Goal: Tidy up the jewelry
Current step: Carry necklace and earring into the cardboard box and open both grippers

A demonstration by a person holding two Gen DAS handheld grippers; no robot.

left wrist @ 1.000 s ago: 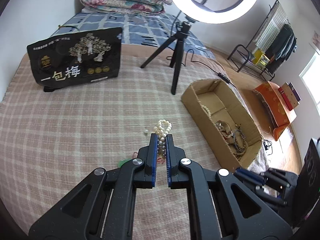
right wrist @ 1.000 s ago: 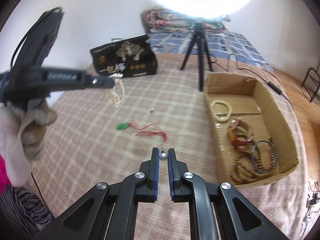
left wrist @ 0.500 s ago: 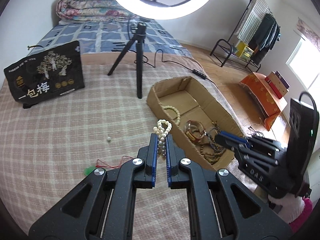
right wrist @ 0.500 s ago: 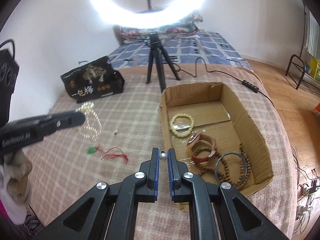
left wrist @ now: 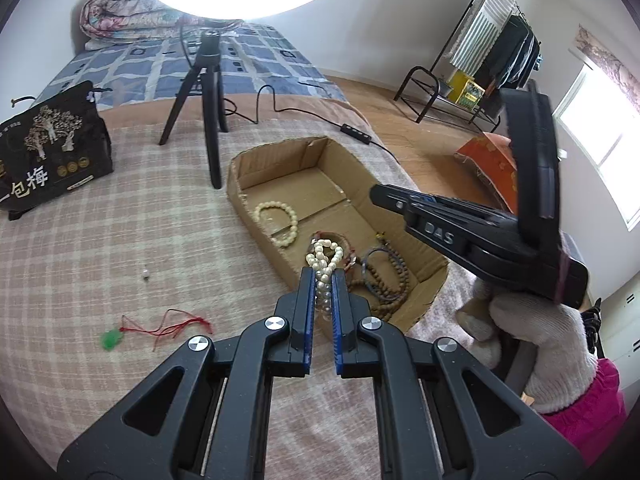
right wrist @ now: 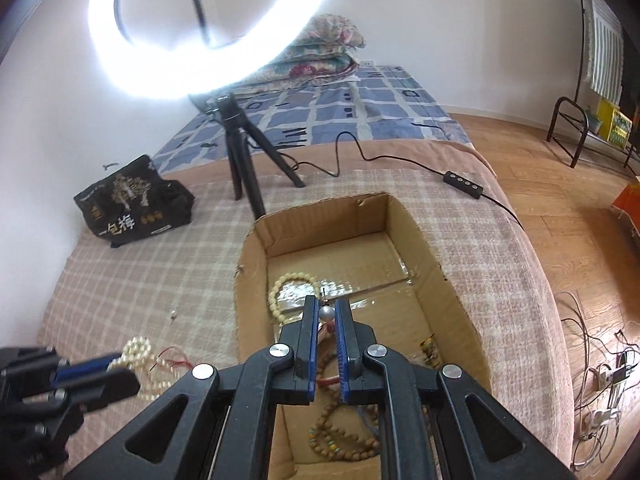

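Observation:
My left gripper point(left wrist: 323, 276) is shut on a white pearl bracelet point(left wrist: 324, 264) and holds it above the near left wall of the cardboard box point(left wrist: 236, 172). It also shows in the right wrist view point(right wrist: 116, 364), with the pearl bracelet point(right wrist: 138, 354) hanging. My right gripper point(right wrist: 327, 312) is shut on a small pearl earring point(right wrist: 327, 313) above the inside of the cardboard box point(right wrist: 250, 264). The right gripper shows in the left wrist view point(left wrist: 378, 194) over the box. In the box lie a cream bead bracelet point(left wrist: 278, 220) and brown bead strings point(left wrist: 394, 280).
A green pendant on red cord point(left wrist: 114, 336) and a small pearl piece point(left wrist: 145, 274) lie on the checked blanket. A black tripod point(left wrist: 210, 92) with a ring light stands behind the box. A black printed bag point(left wrist: 48, 160) sits far left. A cable controller point(right wrist: 462, 185) lies by the bed edge.
Both grippers have moved right toward the box with their pieces. The left one now reaches the box's near wall; the right one has come over the box's inside.

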